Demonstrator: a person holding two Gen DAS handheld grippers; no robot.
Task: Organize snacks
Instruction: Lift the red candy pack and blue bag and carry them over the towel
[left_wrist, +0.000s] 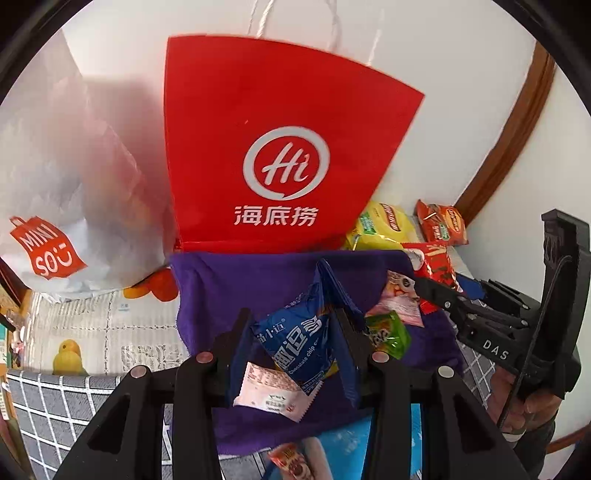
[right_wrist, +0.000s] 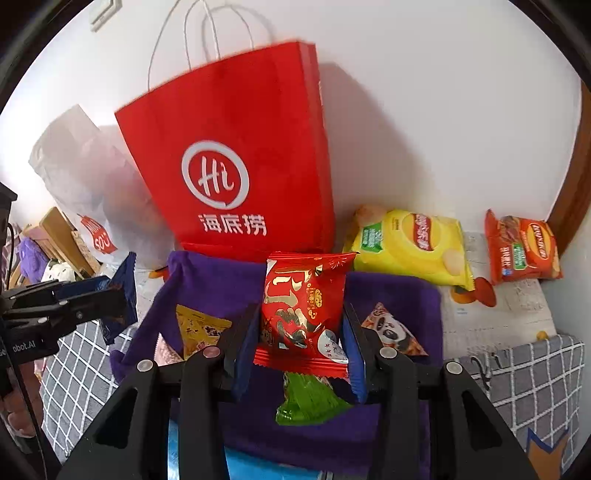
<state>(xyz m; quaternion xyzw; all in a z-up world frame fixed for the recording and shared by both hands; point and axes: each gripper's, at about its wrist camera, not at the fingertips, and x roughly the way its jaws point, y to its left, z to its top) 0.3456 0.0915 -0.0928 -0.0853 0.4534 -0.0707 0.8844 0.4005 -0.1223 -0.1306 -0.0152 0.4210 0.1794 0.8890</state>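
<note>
Left gripper (left_wrist: 295, 339): jaws narrow, clamped on blue cookie packet (left_wrist: 295, 347), held tilted above purple cloth (left_wrist: 221, 280). Pink-white packet (left_wrist: 269, 393) sat just below the blue 1; contact w/ pads could not be told.

Right gripper (right_wrist: 301, 332): jaws narrow, clamped on red snack packet (right_wrist: 304, 314), upright, approx. centred over the cloth.

On cloth, right wrist view: green candy (right_wrist: 306, 400) under the red packet, yellow packet (right_wrist: 197, 328) to picture-left, panda packet (right_wrist: 391, 332) to picture-right.

Behind cloth: red paper bag (right_wrist: 236, 147), upright vs. wall, touching cloth's far edge. White plastic bag (left_wrist: 55, 184) beside it, picture-left. Yellow chip bag (right_wrist: 410, 247) and orange chip bag (right_wrist: 522, 247) lay picture-right of the bag, near wall, apart from each other.
</note>
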